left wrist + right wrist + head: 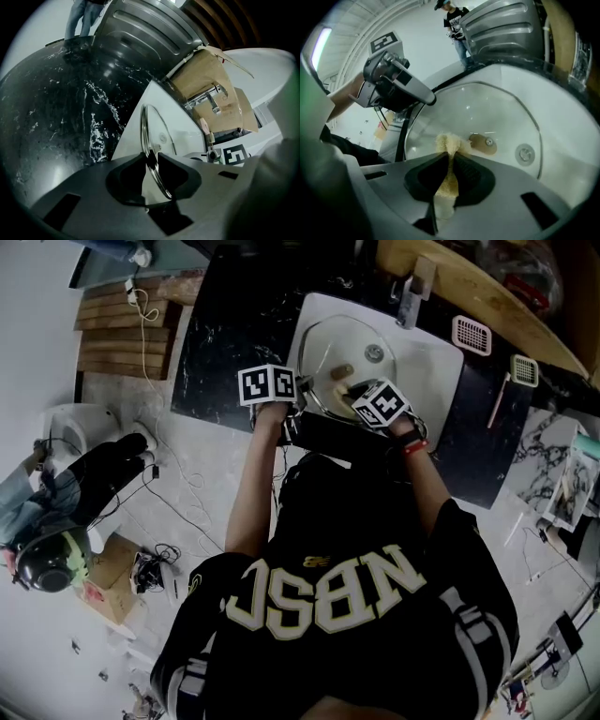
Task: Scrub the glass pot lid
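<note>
The glass pot lid (327, 381) is held on edge over the white sink (427, 362). My left gripper (298, 396) is shut on its metal rim (148, 136), which runs between the two dark pads. The left gripper (396, 86) holds the lid's left edge in the right gripper view. My right gripper (354, 392) is shut on a yellow scrub pad (449, 144), and the pad's tip touches the glass (487, 110) near the lid's brown knob (483, 143). The right gripper's marker cube (233, 155) shows behind the lid.
Black marble counter (220, 343) surrounds the sink, with the faucet (413, 292) at the back. Two small brushes (472, 334) (524, 369) lie on the right counter. A cardboard box (220, 89) stands behind the faucet. A person (56, 512) sits on the floor at left.
</note>
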